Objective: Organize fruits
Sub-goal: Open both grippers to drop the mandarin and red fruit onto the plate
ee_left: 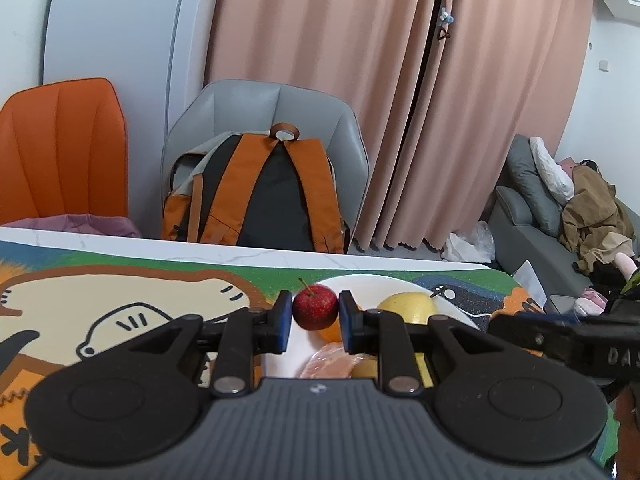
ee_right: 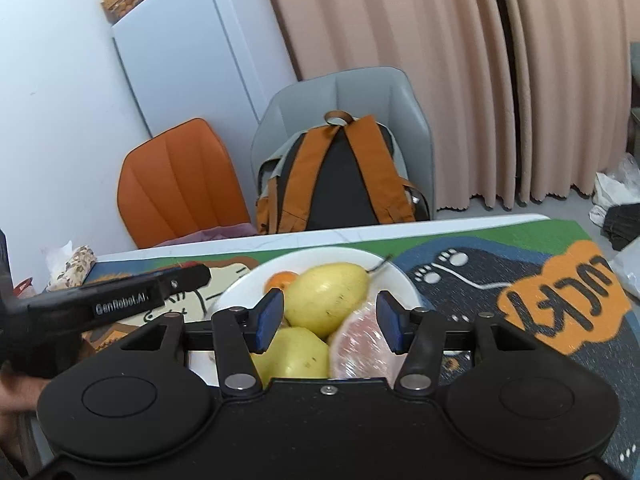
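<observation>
The left gripper (ee_left: 315, 318) is pinching a small red fruit (ee_left: 315, 307) by its sides, stem up, over the near rim of the white plate (ee_left: 376, 283). The right gripper (ee_right: 327, 316) is hanging released above the plate's contents: two yellow pears (ee_right: 326, 298), one wrapped grapefruit piece (ee_right: 362, 344), one orange citrus (ee_right: 282, 280).

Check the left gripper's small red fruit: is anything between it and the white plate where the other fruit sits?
Nothing visible blocks it. The left gripper has its jaws closed on the small red fruit, held at the near-left rim of the white plate. The orange lies just behind it and the pear to the right.
</observation>
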